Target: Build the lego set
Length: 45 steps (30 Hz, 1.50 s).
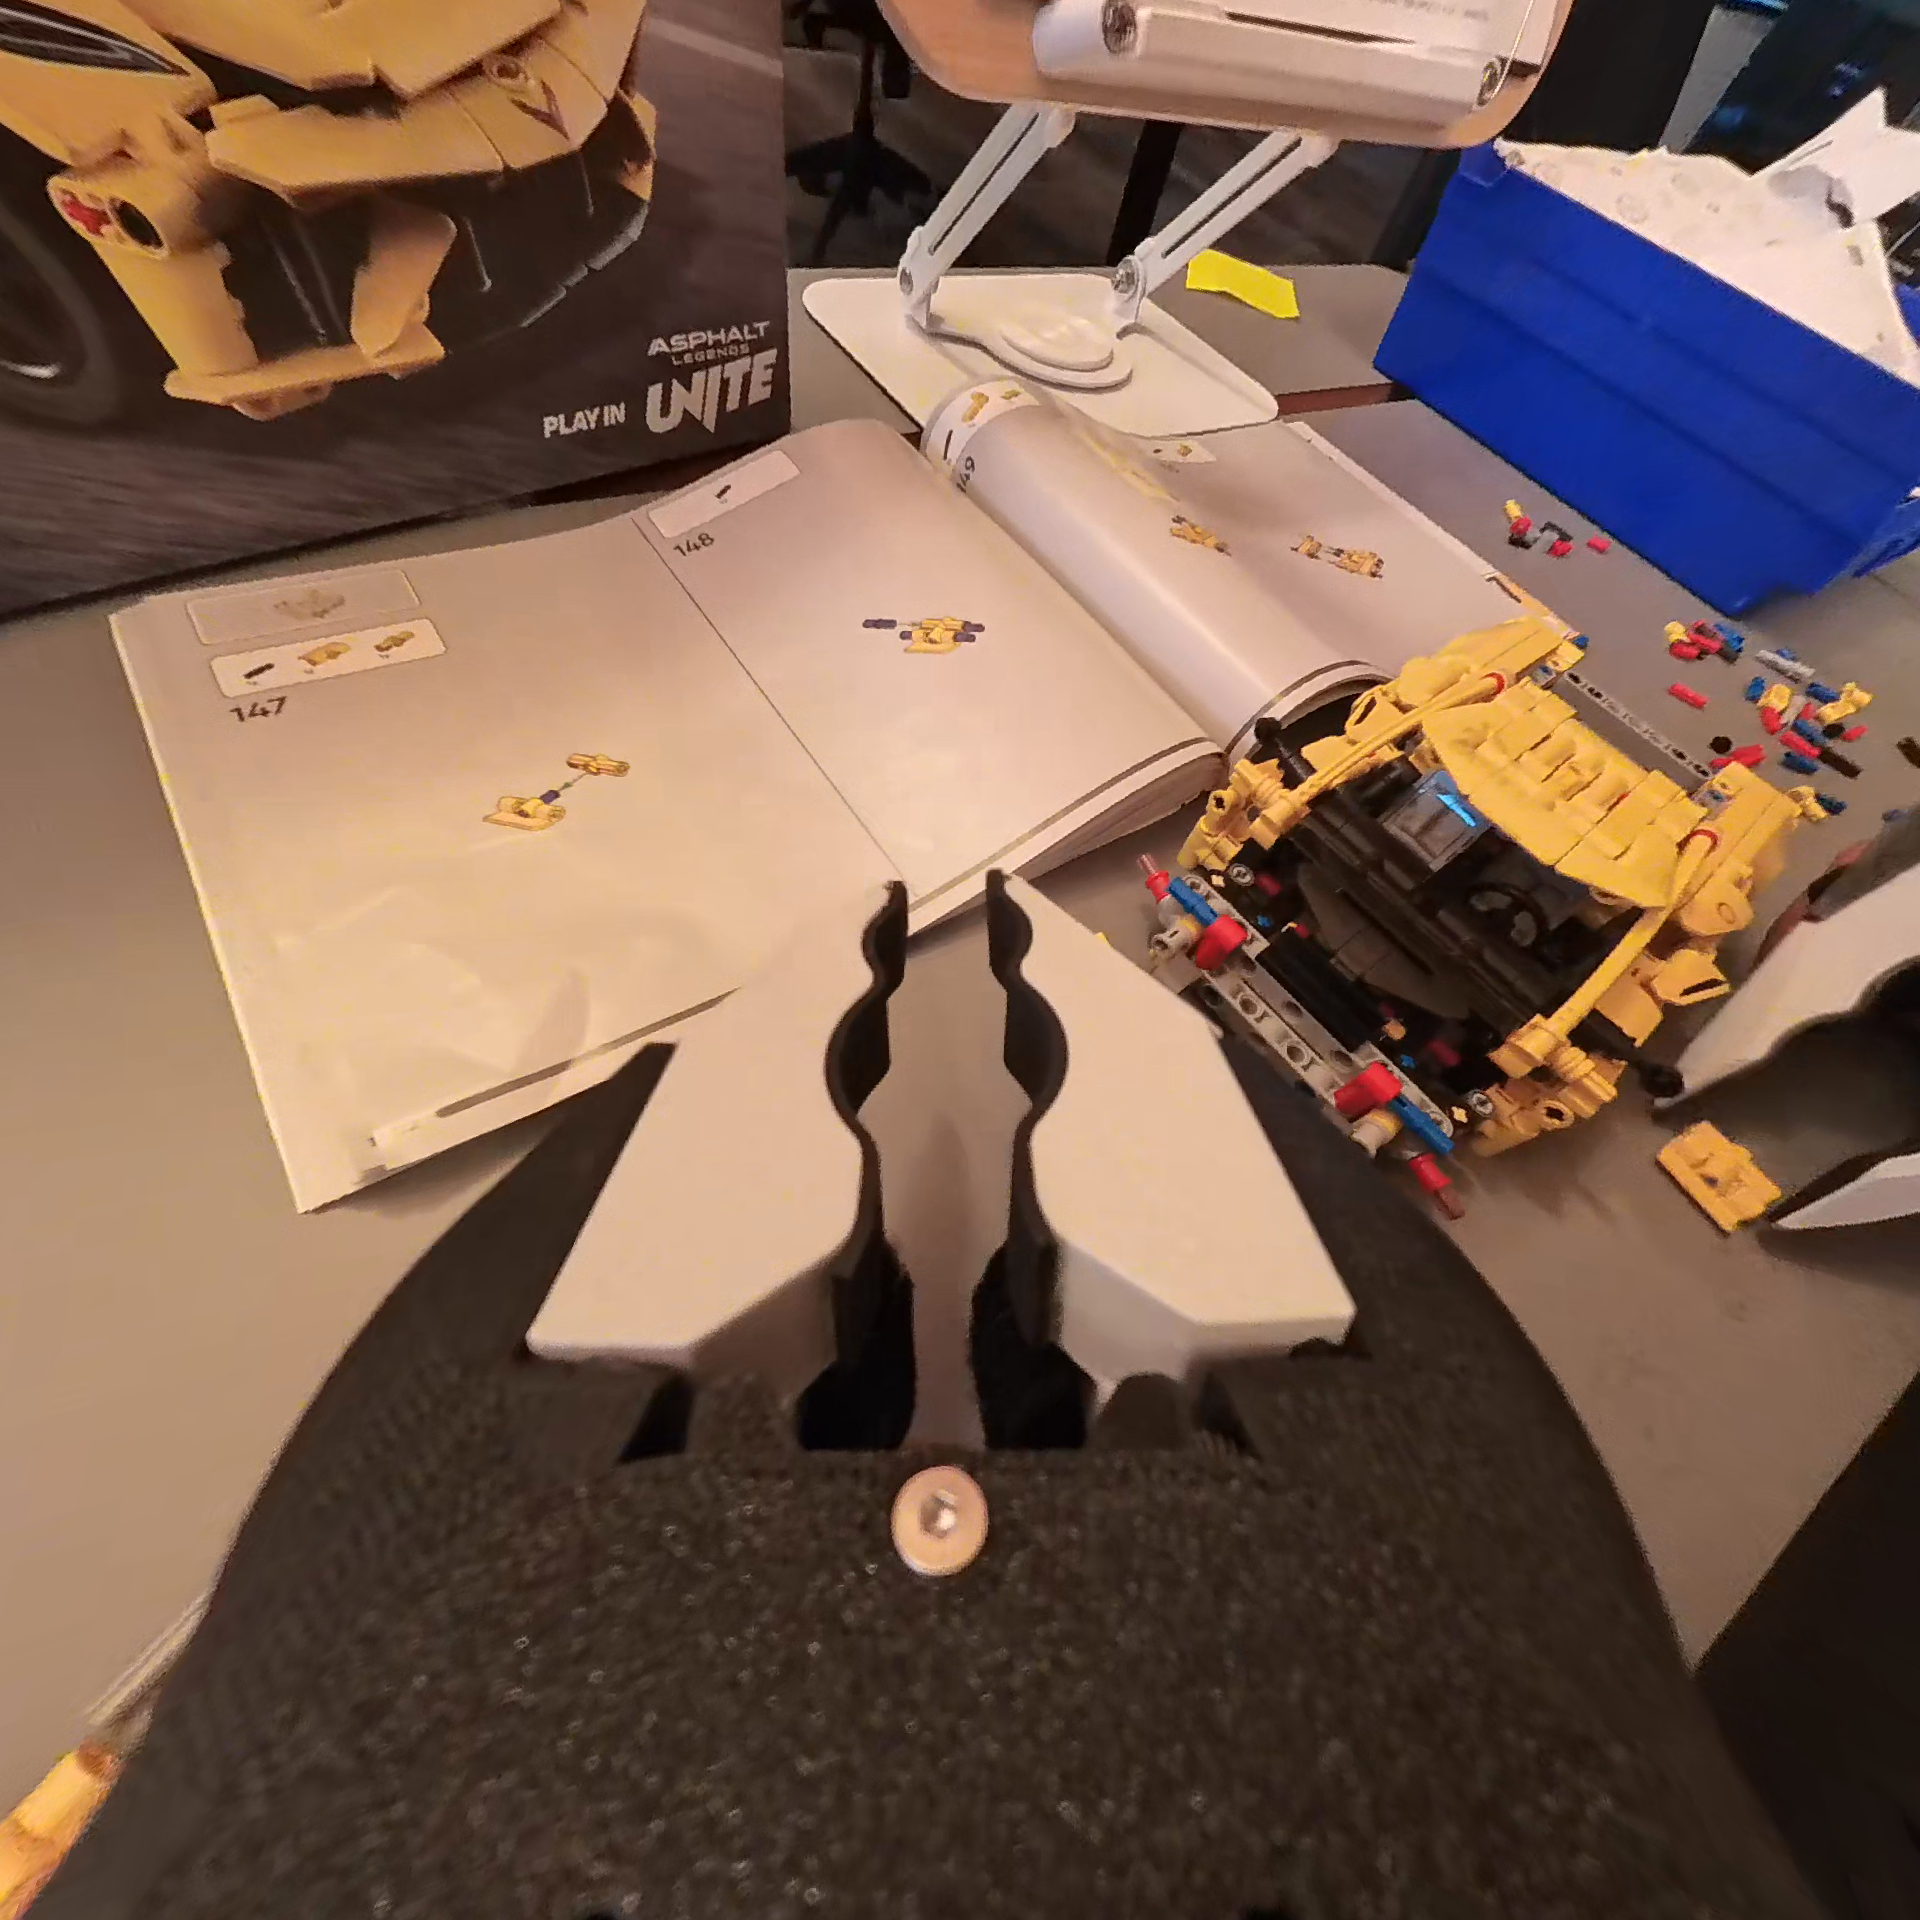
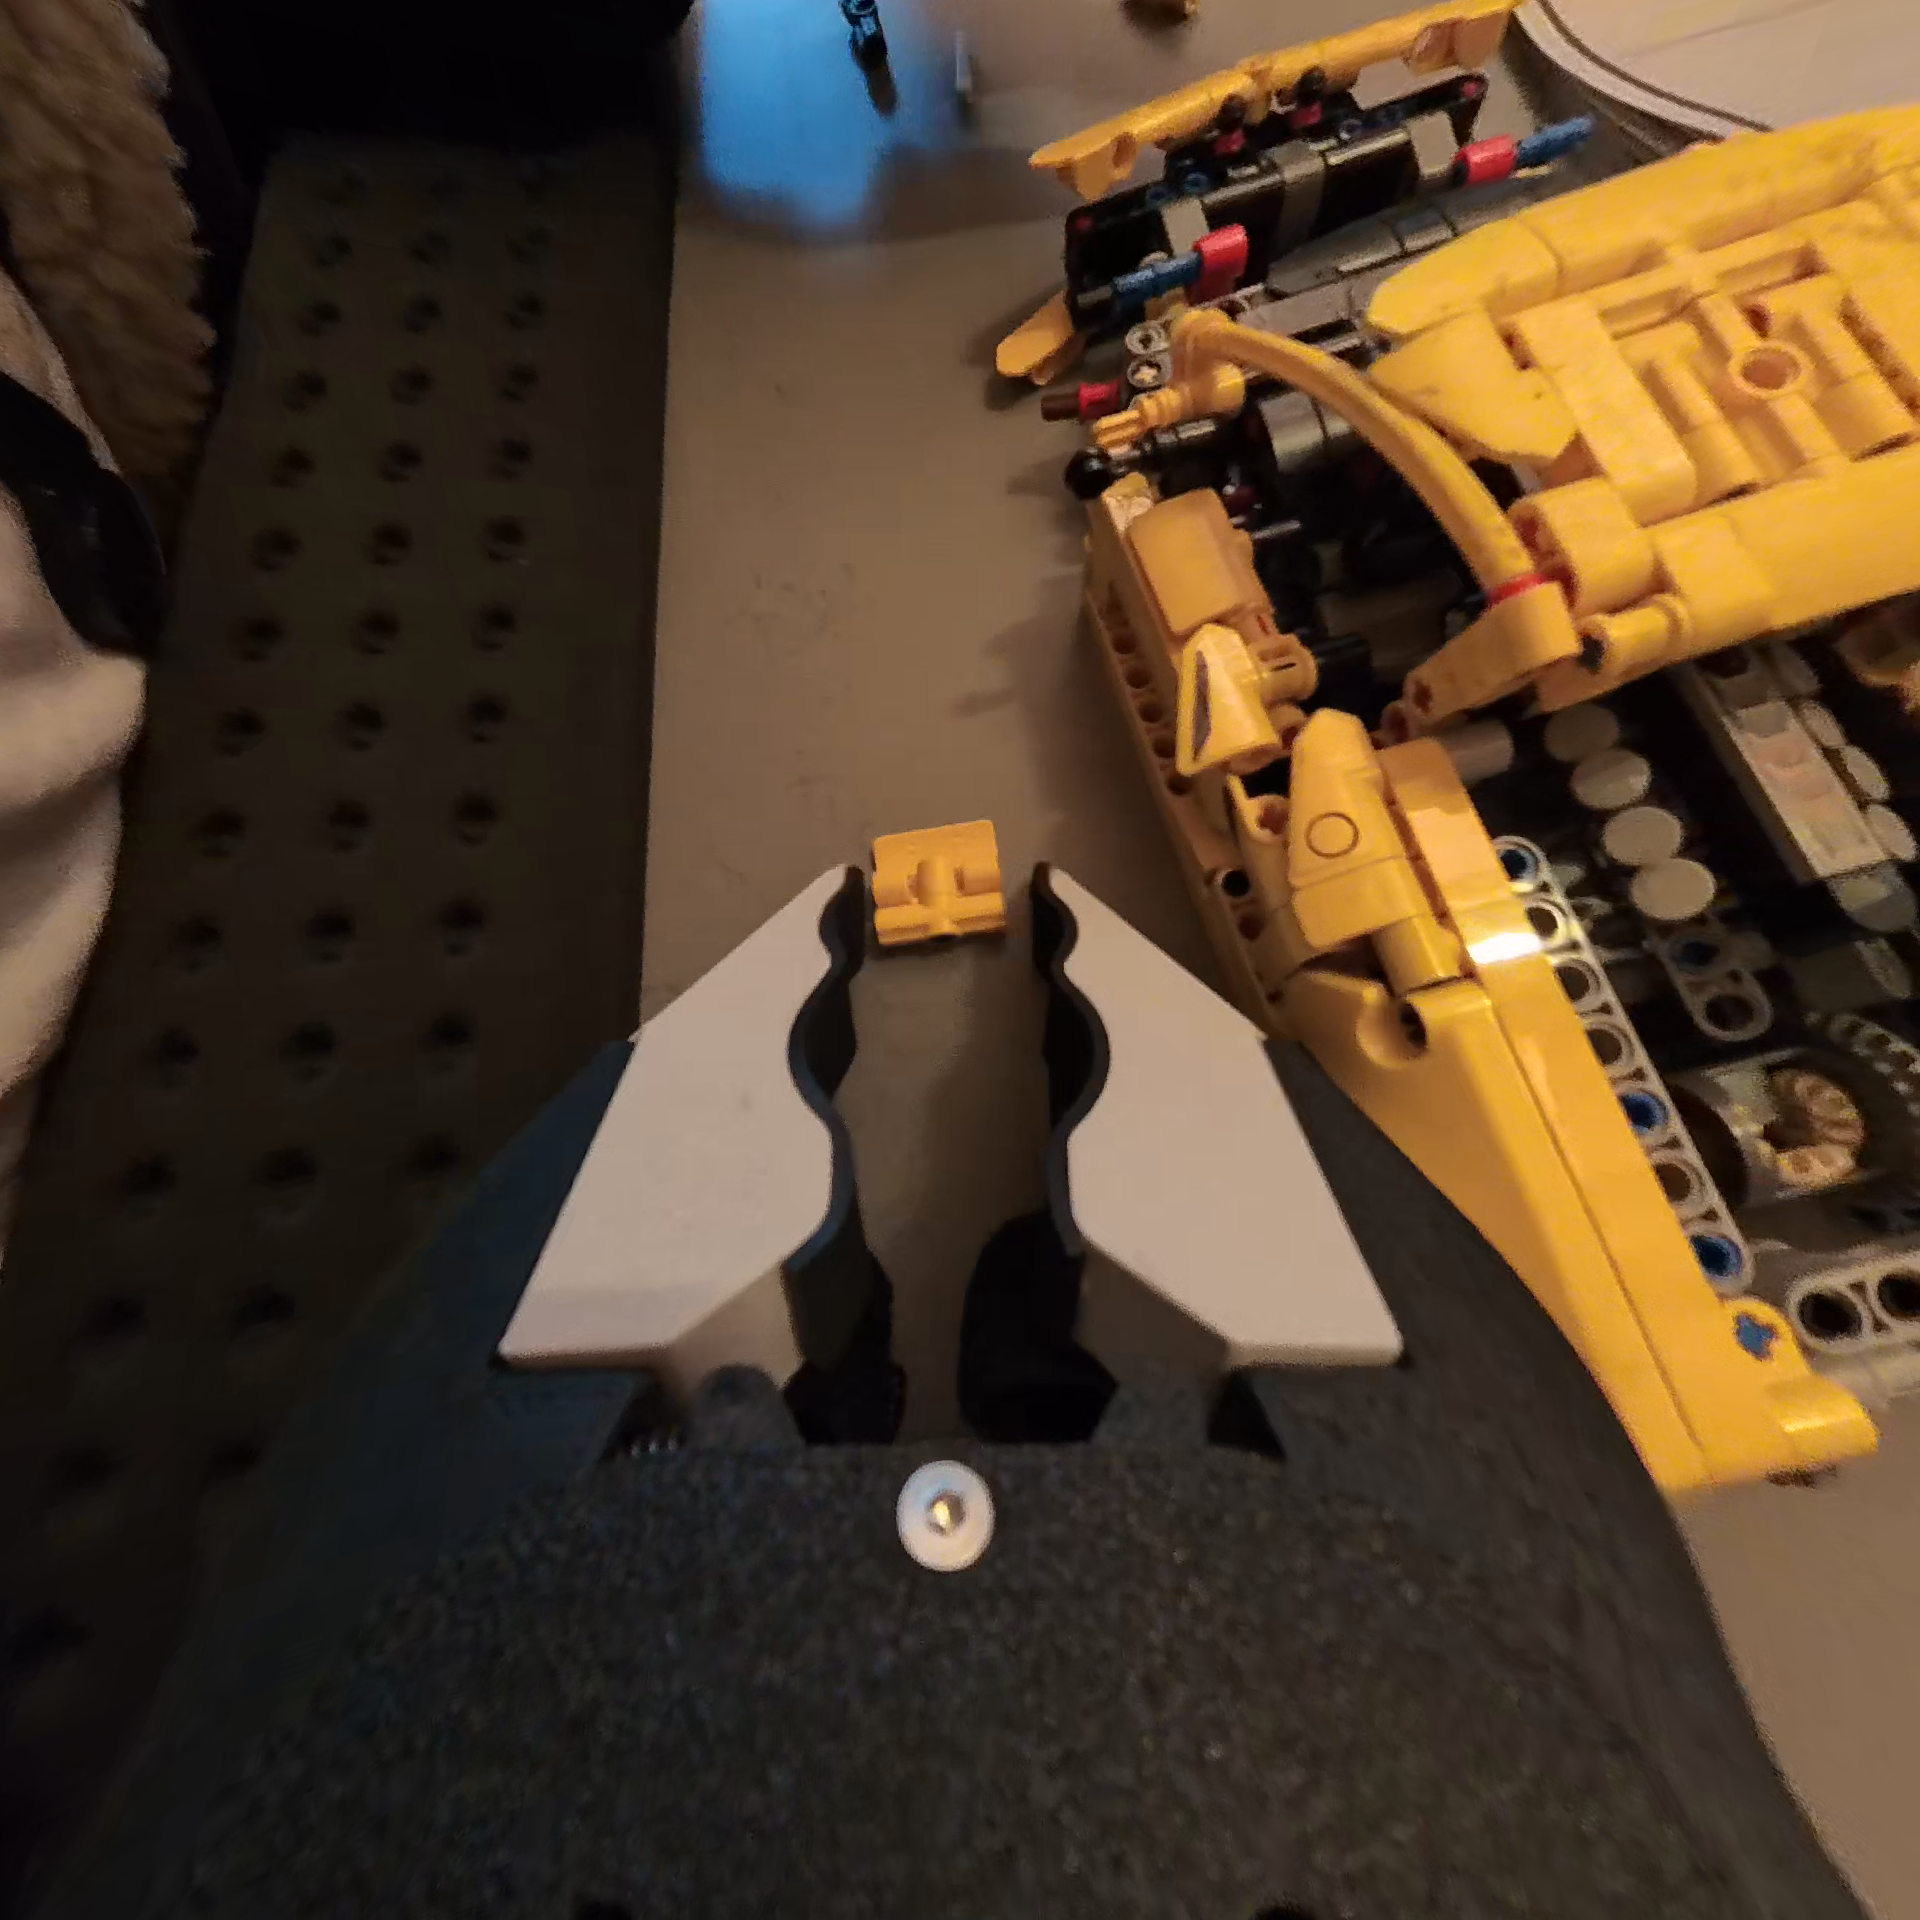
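Note:
A partly built yellow and black lego car (image 1: 1455, 883) lies on the grey table right of the open instruction book (image 1: 582, 810). My left gripper (image 1: 943, 894) hovers over the book's lower edge, slightly open and empty. In the right wrist view the car (image 2: 1558, 623) fills the right side. A small yellow lego piece (image 2: 938, 883) lies on the table between the tips of my right gripper (image 2: 945, 883), which is open around it, with a gap on the piece's right side. The piece (image 1: 1714, 1174) and the right gripper (image 1: 1829, 1091) also show in the left wrist view, below the car.
The set's box (image 1: 395, 260) stands at the back left, a white stand (image 1: 1039, 322) behind the book, a blue bin (image 1: 1662, 353) at the back right. Several loose small pieces (image 1: 1777, 707) lie beside the car. A black perforated panel (image 2: 395, 727) runs along the table's left edge. About 25 centimeters separates my left fingertips from my right.

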Tool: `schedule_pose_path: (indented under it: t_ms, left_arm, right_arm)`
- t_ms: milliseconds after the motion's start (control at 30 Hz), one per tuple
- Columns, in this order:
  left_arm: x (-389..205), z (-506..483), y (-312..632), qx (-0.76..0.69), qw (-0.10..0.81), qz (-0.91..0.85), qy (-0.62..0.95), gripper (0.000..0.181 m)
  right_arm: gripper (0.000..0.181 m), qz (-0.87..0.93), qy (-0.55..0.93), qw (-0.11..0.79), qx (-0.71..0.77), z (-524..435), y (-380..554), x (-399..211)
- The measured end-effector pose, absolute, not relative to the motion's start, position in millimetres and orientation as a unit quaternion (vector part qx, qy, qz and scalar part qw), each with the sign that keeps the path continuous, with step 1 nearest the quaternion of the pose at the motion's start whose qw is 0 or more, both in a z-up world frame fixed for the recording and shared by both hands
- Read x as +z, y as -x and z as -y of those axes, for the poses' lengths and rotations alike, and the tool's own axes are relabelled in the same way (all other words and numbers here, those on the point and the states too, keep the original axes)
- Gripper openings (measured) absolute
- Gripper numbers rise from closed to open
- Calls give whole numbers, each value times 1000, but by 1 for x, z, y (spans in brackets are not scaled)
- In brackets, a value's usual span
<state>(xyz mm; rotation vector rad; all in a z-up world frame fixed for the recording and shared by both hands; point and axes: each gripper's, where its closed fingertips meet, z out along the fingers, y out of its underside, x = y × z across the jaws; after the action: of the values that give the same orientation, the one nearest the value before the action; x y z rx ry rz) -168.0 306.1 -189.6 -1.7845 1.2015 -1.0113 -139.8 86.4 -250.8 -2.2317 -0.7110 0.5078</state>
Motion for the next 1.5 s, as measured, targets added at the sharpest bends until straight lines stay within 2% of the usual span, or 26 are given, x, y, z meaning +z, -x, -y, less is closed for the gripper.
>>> schedule_pose_path:
  t_ms: [100,233,300,367,467,733,1067,1133,1233,1367,1400,1500]
  left_arm:
    - [-188,-307,169,-405,370,-462,697,15]
    - [-186,-307,170,-412,370,-458,696,15]
    - [-186,-306,169,-413,368,-458,696,15]
    - [-186,-306,169,-413,368,-459,695,15]
    - [-186,-306,169,-407,372,-463,694,15]
    - [-188,-304,168,-391,380,-478,689,15]
    - [-189,-298,164,-371,392,-506,673,15]
    - [-189,-298,164,-364,398,-511,670,15]
    - [-189,-299,164,-355,405,-516,666,15]
    - [-189,-296,163,-355,405,-521,662,14]
    - [-189,-296,163,-354,405,-523,661,14]
    - [-188,-296,163,-350,409,-524,660,14]
  right_arm:
    - [37,242,883,359,181,-81,127,-245]
    - [36,120,896,407,134,-53,77,-216]
    - [36,19,908,413,68,-23,21,-213]
    - [37,-89,919,382,-22,21,-36,-223]
    - [34,-132,915,372,-86,60,-68,-227]
    - [30,-80,922,373,-68,31,-76,-239]
    - [35,39,939,342,-23,27,-69,-250]
    - [22,51,940,336,-32,30,-71,-247]
    - [20,68,927,366,-47,25,-66,-238]
    - [16,59,939,337,-22,27,-60,-253]
    - [5,49,938,342,-23,27,-62,-252]
    - [4,58,939,340,-12,26,-53,-248]
